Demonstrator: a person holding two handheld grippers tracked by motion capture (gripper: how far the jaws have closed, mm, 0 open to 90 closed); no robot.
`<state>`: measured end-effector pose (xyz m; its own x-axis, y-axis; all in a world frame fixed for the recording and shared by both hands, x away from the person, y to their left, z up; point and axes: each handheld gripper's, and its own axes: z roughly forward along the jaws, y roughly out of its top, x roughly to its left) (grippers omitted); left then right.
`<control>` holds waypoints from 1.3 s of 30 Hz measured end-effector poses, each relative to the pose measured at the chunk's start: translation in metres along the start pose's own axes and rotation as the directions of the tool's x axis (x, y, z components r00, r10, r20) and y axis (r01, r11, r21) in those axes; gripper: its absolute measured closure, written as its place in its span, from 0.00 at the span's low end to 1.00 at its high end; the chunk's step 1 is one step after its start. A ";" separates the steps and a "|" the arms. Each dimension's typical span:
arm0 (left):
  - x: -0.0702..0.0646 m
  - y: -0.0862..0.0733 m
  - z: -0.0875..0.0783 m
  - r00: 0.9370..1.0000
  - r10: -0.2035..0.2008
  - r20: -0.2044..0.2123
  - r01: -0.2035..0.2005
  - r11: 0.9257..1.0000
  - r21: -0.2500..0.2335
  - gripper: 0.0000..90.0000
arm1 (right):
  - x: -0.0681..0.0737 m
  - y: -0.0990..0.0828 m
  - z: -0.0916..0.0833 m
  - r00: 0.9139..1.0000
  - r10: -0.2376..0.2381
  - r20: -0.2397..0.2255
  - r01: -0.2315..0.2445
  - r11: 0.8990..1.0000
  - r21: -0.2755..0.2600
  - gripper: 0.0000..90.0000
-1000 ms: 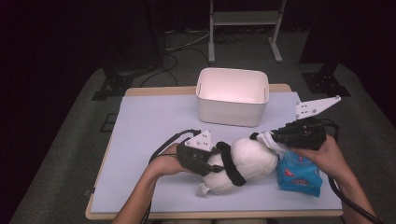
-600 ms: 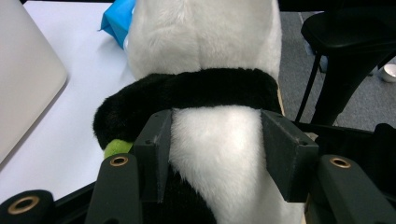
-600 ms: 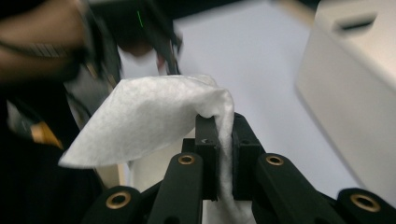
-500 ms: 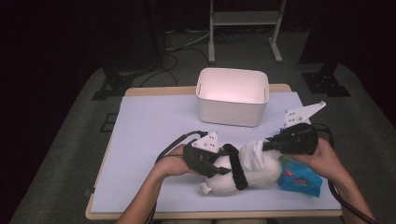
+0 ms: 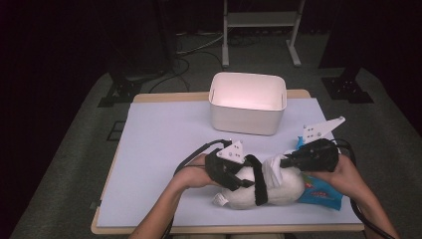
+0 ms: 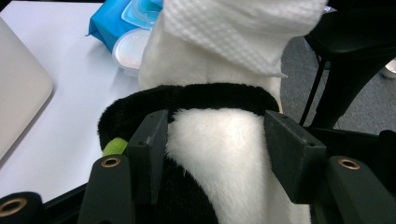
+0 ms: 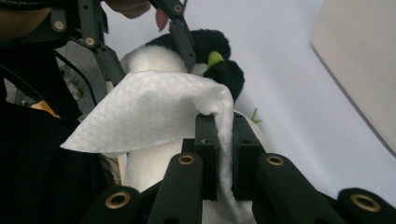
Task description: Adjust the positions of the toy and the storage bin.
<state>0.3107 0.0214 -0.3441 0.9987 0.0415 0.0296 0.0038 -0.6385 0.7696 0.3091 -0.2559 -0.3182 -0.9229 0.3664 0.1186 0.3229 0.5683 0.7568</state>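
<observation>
Here, right gripper (image 7: pixel 219 140) fingers pinching wipe (image 7: pixel 154 112), high view shows bin (image 5: pixel 247 107)

- The left gripper (image 6: pixel 212 154) is reaching over a black-and-white plush toy (image 6: pixel 219 140), its two black jaws standing on either side of the toy's white belly.
- The jaws have just been opening; the toy is lying between them, the left jaw touching its fur.
- A white wipe (image 6: pixel 238 32) is lying draped over the toy's far end.
- A blue wipes pack (image 6: pixel 109 21) is lying just beyond on the pale table (image 6: pixel 56 56).
</observation>
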 end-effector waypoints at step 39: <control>0.007 -0.053 -0.021 0.983 -0.184 -0.020 0.183 0.982 -0.044 0.29 | -0.011 -0.022 0.008 0.998 0.042 -0.039 -0.041 0.998 0.037 0.93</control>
<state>0.3160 0.0718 -0.3709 0.9797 0.1742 -0.0997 0.1844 -0.5857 0.7893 0.3135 -0.2662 -0.3416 -0.9158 0.3613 0.1755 0.3680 0.5796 0.7271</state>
